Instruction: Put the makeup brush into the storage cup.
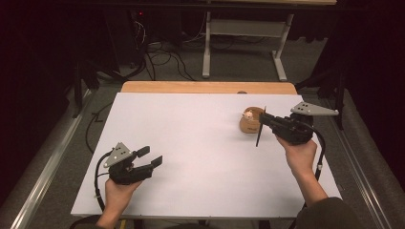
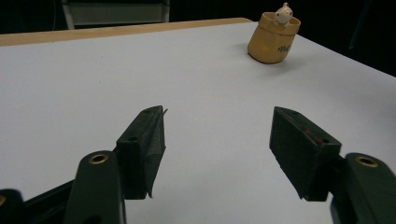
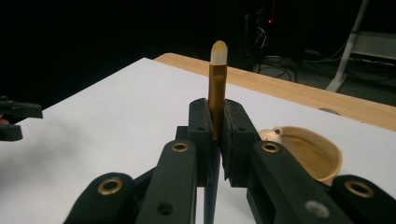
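The right hand-held gripper (image 1: 264,125) is clamped on a slim pen-like stick (image 3: 217,88), lifted beside the tan cup (image 1: 250,123) at the counter's (image 1: 191,143) far right; insertion remains. The left hand-held gripper (image 1: 150,158), jaws apart, idles near left.

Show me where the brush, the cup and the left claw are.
brush (image 3: 217,93): right gripper view, its gold ferrule above the jaws.
cup (image 2: 272,44): left gripper view, its outer wall.
left claw (image 1: 150,156): high view, the gap between its open fingertips.
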Available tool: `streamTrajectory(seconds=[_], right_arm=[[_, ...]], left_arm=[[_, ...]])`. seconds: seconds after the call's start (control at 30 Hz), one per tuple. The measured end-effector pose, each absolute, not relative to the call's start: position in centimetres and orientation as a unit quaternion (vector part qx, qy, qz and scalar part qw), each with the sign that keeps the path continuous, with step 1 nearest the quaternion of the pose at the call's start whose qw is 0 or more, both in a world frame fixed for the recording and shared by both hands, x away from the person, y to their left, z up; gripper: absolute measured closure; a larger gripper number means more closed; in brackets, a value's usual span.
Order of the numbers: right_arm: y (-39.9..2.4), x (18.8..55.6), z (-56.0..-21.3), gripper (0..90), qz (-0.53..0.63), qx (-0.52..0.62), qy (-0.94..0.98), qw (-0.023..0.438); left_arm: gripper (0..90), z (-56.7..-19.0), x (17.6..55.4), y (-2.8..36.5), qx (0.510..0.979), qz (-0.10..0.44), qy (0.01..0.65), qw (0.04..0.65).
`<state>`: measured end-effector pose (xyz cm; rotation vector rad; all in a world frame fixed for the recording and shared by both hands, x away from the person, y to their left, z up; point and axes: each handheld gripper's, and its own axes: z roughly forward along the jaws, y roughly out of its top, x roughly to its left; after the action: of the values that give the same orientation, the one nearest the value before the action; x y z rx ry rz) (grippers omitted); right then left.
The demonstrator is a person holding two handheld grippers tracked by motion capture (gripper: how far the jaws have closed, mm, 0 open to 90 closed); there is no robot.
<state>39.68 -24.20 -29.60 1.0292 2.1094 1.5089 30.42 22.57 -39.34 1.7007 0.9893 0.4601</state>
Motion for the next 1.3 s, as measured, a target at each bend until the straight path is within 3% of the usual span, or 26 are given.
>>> streamTrajectory(seconds=[1.3], right_arm=[[-24.5, 43.8, -28.1, 85.7, 0.501, 0.403, 0.735, 0.214]], left_arm=[[36.0, -39.3, 30.3, 22.6, 0.713, 0.194, 0.415, 0.531]])
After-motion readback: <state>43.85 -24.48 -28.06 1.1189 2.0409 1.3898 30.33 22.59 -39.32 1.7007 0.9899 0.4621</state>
